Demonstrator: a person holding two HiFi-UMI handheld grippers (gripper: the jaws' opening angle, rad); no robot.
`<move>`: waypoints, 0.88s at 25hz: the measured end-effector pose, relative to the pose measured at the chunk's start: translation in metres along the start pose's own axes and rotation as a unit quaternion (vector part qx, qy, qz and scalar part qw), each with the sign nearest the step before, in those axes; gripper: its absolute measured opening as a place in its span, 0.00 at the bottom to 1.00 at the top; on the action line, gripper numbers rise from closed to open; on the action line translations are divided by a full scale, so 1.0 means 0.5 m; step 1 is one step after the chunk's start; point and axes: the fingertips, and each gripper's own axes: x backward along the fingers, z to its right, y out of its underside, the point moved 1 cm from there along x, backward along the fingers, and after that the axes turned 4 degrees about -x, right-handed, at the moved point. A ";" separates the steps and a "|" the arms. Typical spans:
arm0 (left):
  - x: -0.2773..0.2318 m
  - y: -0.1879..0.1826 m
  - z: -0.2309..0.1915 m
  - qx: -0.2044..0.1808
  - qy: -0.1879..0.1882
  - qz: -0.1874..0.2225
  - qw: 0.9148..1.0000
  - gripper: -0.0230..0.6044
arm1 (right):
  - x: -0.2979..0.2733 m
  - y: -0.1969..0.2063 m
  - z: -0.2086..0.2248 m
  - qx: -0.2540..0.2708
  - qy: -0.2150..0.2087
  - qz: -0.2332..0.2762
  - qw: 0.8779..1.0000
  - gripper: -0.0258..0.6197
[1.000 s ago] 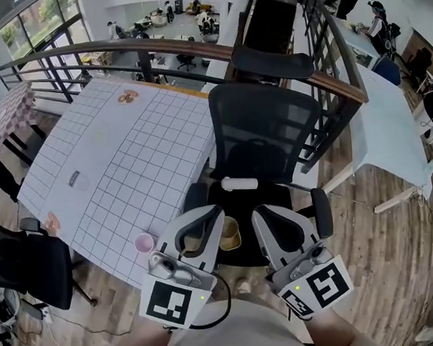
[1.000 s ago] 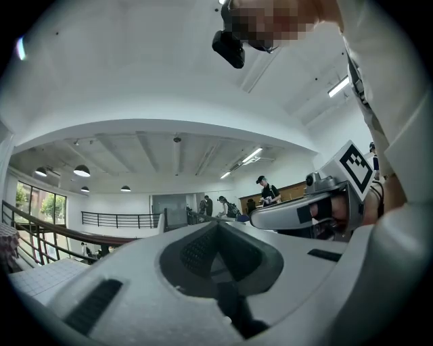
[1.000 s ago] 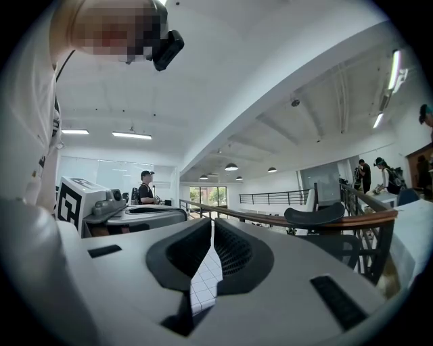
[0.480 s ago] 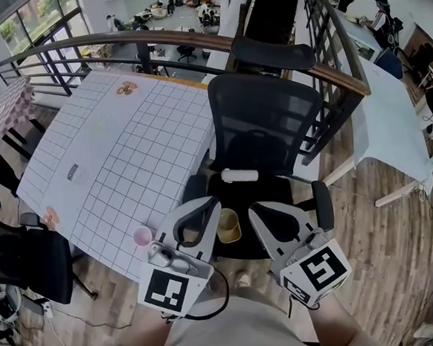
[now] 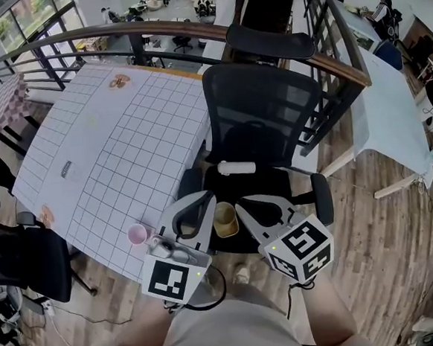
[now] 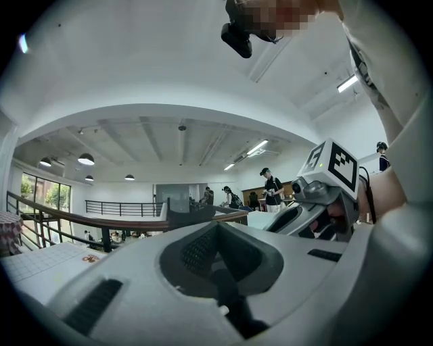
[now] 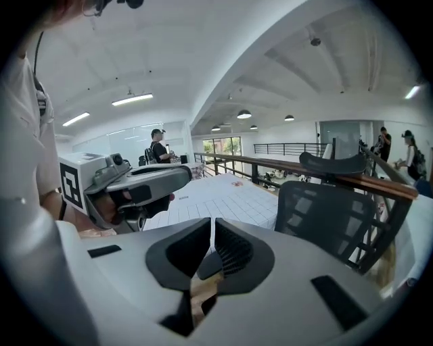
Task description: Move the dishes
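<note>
The left gripper (image 5: 206,198) and right gripper (image 5: 243,202) have closed, empty jaws. A tan cup (image 5: 225,220) sits between their tips, apparently on the chair (image 5: 263,116). A pink cup (image 5: 137,234) stands just left of the left gripper.

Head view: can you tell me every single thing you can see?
table: one, white with a grid, left.
office chair: one, black, middle.
second chair: one, black, far left.
railing: one, brown top on dark bars, behind the table.
pink cup: one, pink, table's near corner.
tan cup: one, tan, on the office chair's seat.
white roll: one, white, further back on that seat.
left gripper, right gripper: two, grey with black-and-white marker cubes, bottom, either side of the tan cup.
</note>
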 end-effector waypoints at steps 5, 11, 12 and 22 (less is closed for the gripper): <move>-0.026 0.070 -0.005 0.020 -0.001 -0.018 1.000 0.05 | -0.040 0.074 0.032 0.001 -0.008 -0.054 0.999 0.09; -0.065 0.197 -0.002 0.056 0.015 -0.069 0.996 0.05 | -0.089 0.165 0.074 -0.028 -0.014 -0.093 0.995 0.09; -0.070 0.219 -0.002 0.059 0.016 -0.076 0.995 0.05 | -0.098 0.181 0.079 -0.032 -0.020 -0.099 0.994 0.10; -0.117 0.438 0.032 0.085 0.018 -0.117 0.989 0.05 | -0.204 0.385 0.130 -0.049 -0.044 -0.143 0.987 0.26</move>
